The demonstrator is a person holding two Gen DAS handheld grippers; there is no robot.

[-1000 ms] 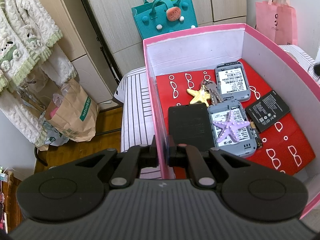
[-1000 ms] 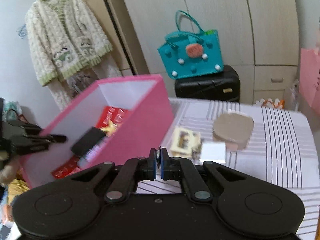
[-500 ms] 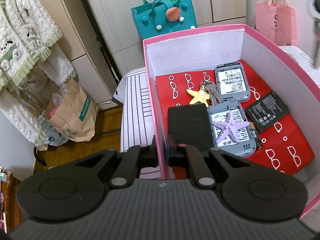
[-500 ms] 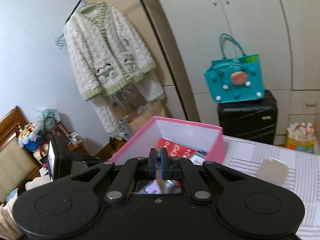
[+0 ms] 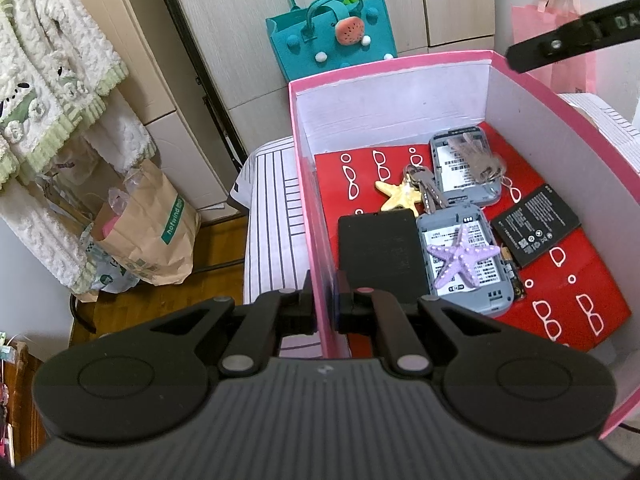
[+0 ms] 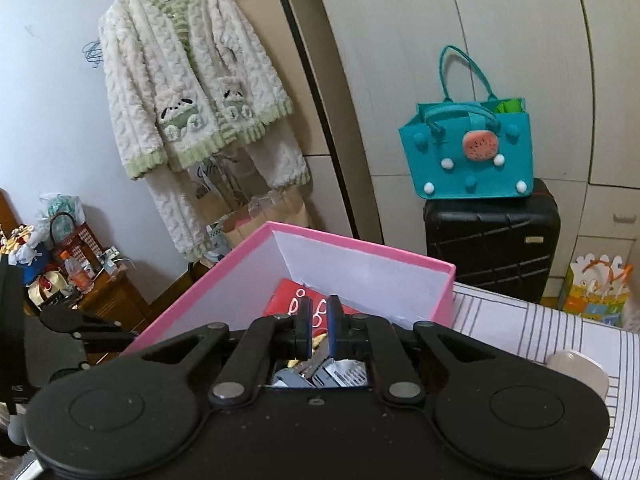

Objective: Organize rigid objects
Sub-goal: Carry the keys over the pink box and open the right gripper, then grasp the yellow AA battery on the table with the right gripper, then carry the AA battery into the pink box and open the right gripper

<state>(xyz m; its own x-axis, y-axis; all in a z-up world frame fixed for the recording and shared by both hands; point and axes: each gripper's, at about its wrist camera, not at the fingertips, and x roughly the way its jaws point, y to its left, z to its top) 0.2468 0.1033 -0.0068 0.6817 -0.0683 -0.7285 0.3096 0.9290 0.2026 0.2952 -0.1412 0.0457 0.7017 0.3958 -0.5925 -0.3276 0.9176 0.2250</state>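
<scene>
Pink box (image 5: 316, 216) wall pinched by left gripper (image 5: 324, 307); right gripper (image 6: 319, 328) parted, apparently empty, above it.

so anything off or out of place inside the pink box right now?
One oddity: a blurred grey key bunch lies across the far grey device, apparently just dropped from the open right gripper. The purple starfish lies on the near grey device. No visible damage.
</scene>
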